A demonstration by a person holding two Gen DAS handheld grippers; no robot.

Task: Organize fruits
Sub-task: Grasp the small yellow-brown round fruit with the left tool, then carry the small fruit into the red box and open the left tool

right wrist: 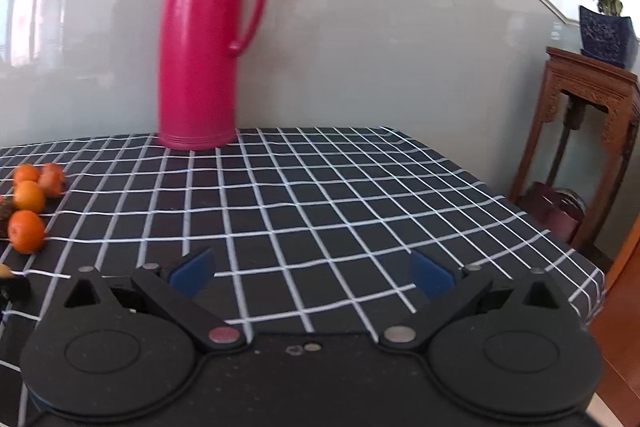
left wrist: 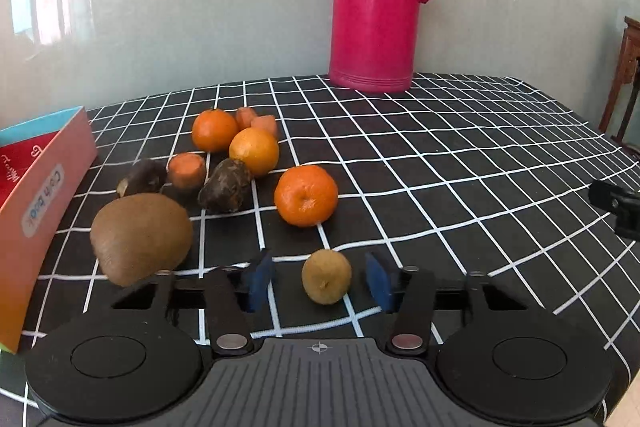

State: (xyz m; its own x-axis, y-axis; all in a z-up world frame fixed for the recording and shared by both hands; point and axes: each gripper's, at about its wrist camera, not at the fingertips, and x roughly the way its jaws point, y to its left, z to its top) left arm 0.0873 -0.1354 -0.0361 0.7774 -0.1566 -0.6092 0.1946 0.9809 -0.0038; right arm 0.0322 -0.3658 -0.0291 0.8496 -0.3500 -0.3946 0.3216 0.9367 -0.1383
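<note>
**Legible Markings**

One printed label can be read. It stands on the pink side of the box (left wrist: 44, 203) at the left edge of the left wrist view. The label is a pale rounded patch carrying blue letters that run up the side, rotated from the horizontal. The letters appear to read "Cloth book"; the first word is partly blurred. The red face of the same box carries a line of white script and a small heart outline, too small to read. The right wrist view shows no readable text.
</note>
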